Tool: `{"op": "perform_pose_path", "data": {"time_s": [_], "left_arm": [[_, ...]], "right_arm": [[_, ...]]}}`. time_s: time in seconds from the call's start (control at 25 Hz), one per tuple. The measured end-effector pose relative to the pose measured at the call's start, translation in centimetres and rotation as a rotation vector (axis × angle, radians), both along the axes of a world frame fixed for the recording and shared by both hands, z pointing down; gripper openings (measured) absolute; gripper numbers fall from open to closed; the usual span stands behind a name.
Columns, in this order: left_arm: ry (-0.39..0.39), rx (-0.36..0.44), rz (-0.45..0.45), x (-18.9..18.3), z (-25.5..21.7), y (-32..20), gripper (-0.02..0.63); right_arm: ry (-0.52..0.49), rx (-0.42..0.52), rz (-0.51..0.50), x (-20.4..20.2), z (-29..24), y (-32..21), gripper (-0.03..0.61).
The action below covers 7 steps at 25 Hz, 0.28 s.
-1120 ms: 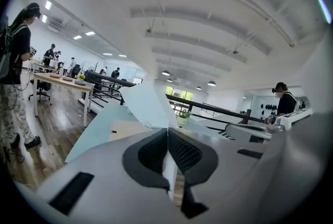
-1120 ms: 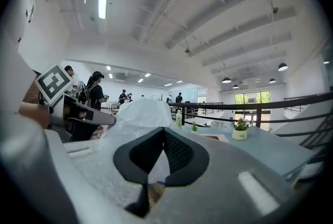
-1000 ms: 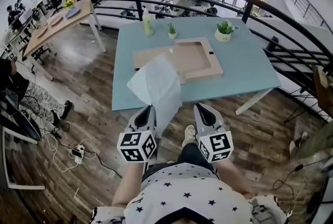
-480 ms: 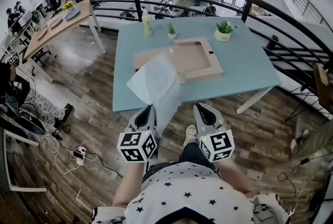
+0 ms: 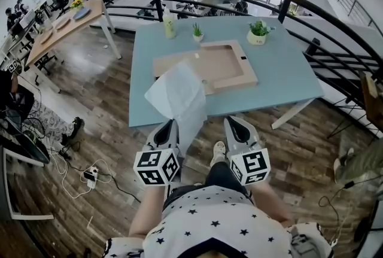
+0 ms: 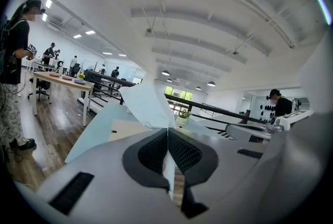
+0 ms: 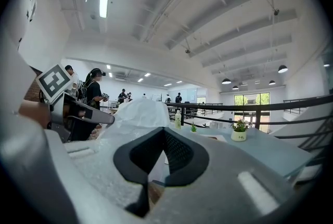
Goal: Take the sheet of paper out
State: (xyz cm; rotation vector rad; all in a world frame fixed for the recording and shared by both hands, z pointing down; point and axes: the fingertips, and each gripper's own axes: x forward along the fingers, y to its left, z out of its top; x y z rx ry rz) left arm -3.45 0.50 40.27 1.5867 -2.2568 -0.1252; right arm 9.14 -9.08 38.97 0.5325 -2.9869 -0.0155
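One sheet of paper (image 5: 178, 93) in the left tool (image 5: 170, 125) (right tool (image 5: 234, 123) empty).

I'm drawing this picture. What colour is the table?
Light blue. The table shows best in the head view.

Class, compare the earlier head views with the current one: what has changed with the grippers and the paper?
Nothing visibly changed. The left gripper still pinches the sheet of paper, the right gripper stays shut and empty, and the wooden tray lies where it was.
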Motion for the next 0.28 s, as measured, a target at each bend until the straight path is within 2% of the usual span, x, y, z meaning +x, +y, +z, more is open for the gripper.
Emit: {"op": "perform_pose_path", "data": {"time_s": [0.28], "left_arm": [[0.003, 0.002, 0.002, -0.06, 0.06, -0.10, 0.005]], "right_arm": [[0.007, 0.000, -0.004, -0.24, 0.29, -0.06, 0.005]]}}
